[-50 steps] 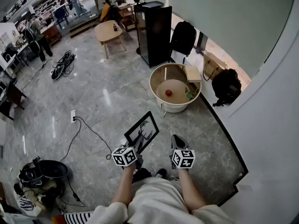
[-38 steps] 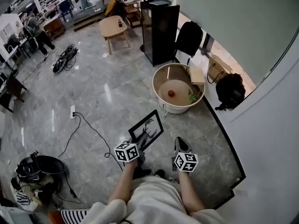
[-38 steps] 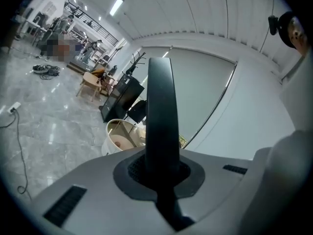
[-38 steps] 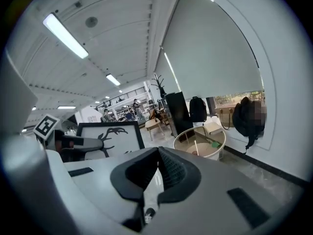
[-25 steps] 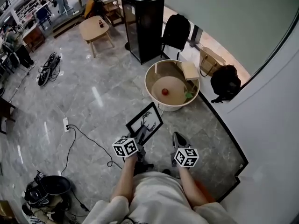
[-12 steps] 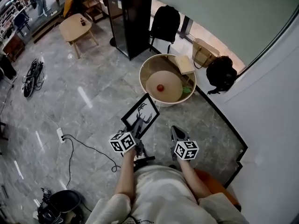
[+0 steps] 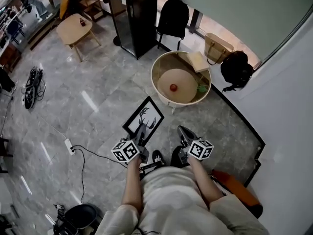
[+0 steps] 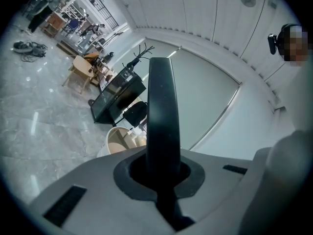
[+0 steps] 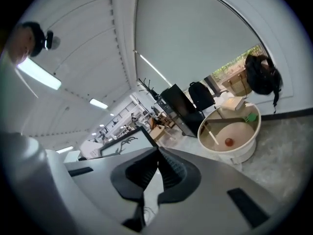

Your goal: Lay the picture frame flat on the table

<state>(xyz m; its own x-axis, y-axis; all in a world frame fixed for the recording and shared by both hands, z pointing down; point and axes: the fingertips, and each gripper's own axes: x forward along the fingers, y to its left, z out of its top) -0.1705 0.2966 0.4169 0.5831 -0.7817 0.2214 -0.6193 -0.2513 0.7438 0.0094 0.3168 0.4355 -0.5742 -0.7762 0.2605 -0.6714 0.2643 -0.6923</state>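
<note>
Over the grey marble floor (image 7: 98, 106), a standing person held a gripper in each hand, both pointing toward the round rimmed table (image 7: 186, 77). The left gripper (image 7: 141, 134) was clamped on the lower edge of the black picture frame (image 7: 143, 119), which carries an antlered deer print. The frame was carried tilted in the air, short of the table and not touching it. In the left gripper view the frame (image 8: 161, 106) ran edge-on straight up from between the jaws. The right gripper (image 7: 182, 129) was empty, jaws pressed together at the tips, with nothing between them in the right gripper view (image 9: 157, 151). A red ball (image 7: 173, 87) and a small green item (image 7: 202, 88) were lying on the table, and a tan box (image 7: 199, 61) rested on the far rim. A black cabinet (image 7: 134, 16) stood beyond the table.
</note>
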